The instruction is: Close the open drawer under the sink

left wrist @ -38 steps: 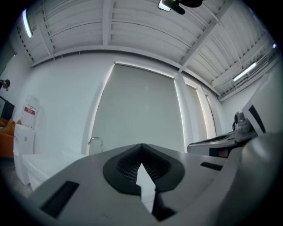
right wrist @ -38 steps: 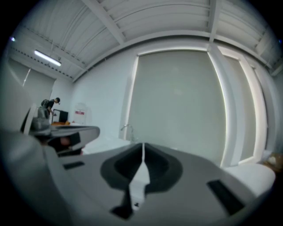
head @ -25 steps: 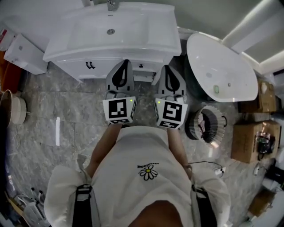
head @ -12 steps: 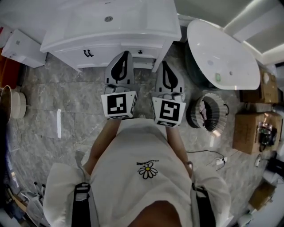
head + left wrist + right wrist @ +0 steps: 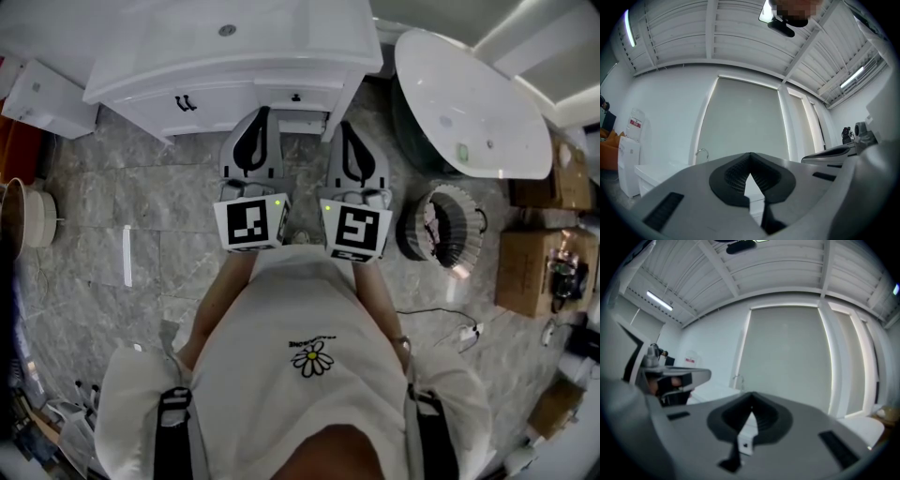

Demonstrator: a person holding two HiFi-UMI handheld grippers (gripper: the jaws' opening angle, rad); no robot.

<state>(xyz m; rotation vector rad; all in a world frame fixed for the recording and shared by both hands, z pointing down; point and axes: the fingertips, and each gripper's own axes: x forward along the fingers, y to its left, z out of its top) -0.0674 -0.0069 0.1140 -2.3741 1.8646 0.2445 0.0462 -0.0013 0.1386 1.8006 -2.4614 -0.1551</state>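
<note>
Head view, looking steeply down: at far left I saw a white box [image 5: 47, 94] on the grey marbled floor [image 5: 141, 216]. Beside it, the white sink cabinet [image 5: 234, 80] ran along the top edge. My left gripper [image 5: 262, 114] pointed at the cabinet front, its jaws pressed together with nothing between them. Just right of its tip, the drawer [image 5: 302, 123] stuck out a little from the cabinet front. My right gripper [image 5: 344, 129] sat just right of the drawer, jaws likewise closed and empty. In the right gripper view, a white panel [image 5: 746, 440] with a small dark knob showed beyond the tips. Further right stood a white oval tub [image 5: 469, 103], a ribbed basket [image 5: 445, 239] and cardboard boxes [image 5: 530, 281].
</note>
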